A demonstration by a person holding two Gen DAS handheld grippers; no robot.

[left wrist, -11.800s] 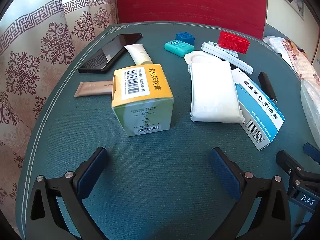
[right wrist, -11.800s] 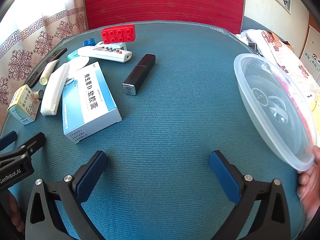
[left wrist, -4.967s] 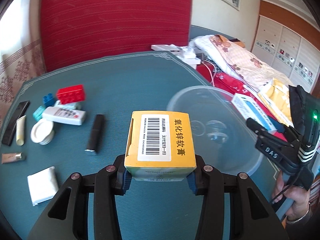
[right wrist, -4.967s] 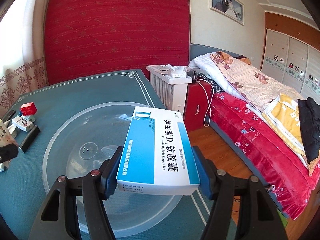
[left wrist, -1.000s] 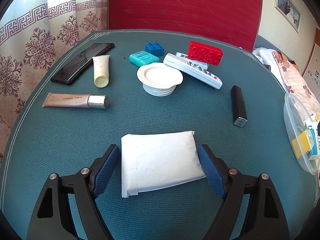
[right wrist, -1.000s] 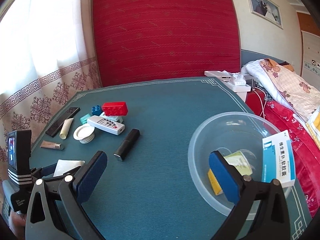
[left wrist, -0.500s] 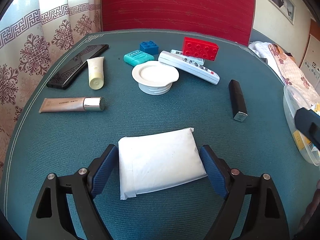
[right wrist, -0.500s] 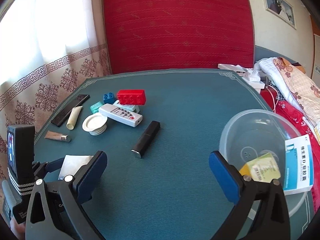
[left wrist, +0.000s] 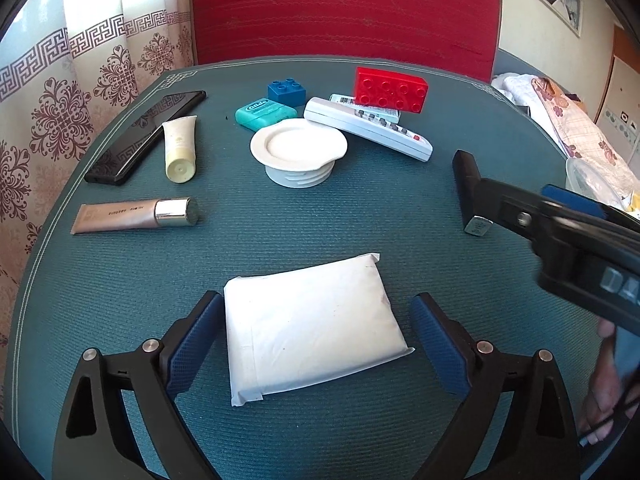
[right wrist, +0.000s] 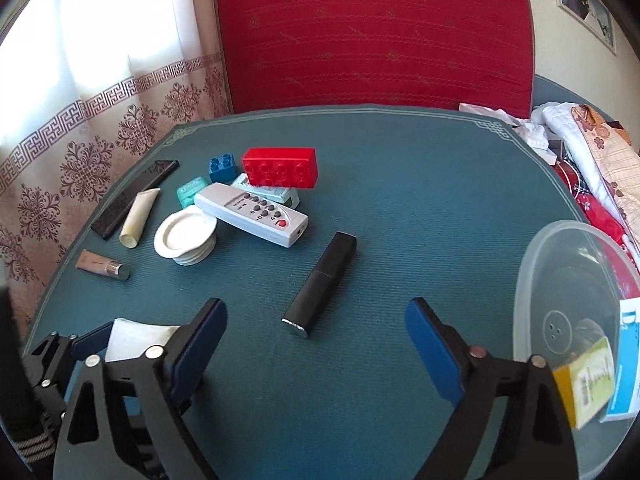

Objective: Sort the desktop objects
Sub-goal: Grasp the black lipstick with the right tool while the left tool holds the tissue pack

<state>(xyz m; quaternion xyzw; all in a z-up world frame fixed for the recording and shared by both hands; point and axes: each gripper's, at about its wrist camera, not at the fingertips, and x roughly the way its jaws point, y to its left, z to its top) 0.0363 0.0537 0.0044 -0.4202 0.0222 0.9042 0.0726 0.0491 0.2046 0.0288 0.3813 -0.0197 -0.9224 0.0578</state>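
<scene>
My left gripper (left wrist: 316,340) is open, its blue pads on either side of a white soft packet (left wrist: 312,326) lying flat on the teal table; the pads do not press it. My right gripper (right wrist: 316,344) is open and empty, just short of a black rectangular tube (right wrist: 322,286). The tube also shows in the left wrist view (left wrist: 470,192), partly behind the right gripper's body. A clear plastic bowl (right wrist: 536,280) at the right holds a yellow box (right wrist: 584,384) and a blue-white box (right wrist: 626,364).
Farther back lie a white lid (left wrist: 298,150), a remote (left wrist: 368,128), a red brick (left wrist: 390,90), a blue brick (left wrist: 286,90), a teal floss case (left wrist: 266,114), a cream tube (left wrist: 180,148), a beige tube (left wrist: 136,214) and a phone (left wrist: 144,138). A bed stands at the right.
Both boxes went from the table into the bowl. In the last second my right gripper has swung left and down towards the black tube; my left gripper has edged forward around the packet.
</scene>
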